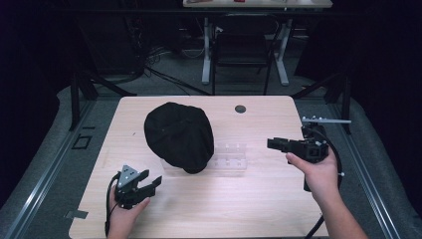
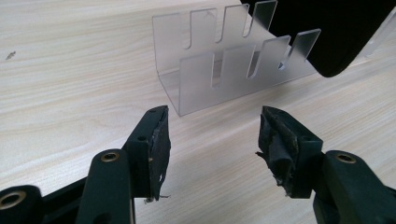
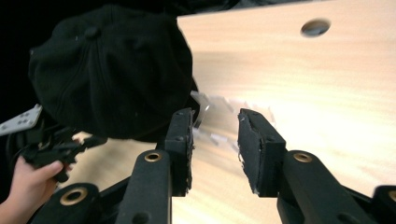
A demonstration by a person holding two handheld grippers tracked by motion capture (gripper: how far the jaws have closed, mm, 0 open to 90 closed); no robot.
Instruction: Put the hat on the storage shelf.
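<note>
A black cap [image 1: 179, 137] lies on the light wooden table [image 1: 249, 209], its brim end resting over a clear slotted acrylic rack [image 1: 230, 159]. My left gripper [image 1: 152, 183] stands open near the table's front left, pointing toward the rack, nothing between its jaws. In the left gripper view the open gripper [image 2: 212, 140] faces the rack [image 2: 224, 70], with the cap [image 2: 336, 32] overhanging it at upper right. My right gripper [image 1: 272, 144] hovers open to the right of the rack. In the right gripper view the gripper [image 3: 215, 135] aims at the cap [image 3: 112, 70] and rack [image 3: 219, 112].
A round cable hole [image 1: 240, 108] sits near the table's far edge. Behind the table stand a dark chair [image 1: 241, 55] and white desk legs [image 1: 206, 50]. The left gripper [image 3: 56, 144] and its hand appear at the left of the right gripper view.
</note>
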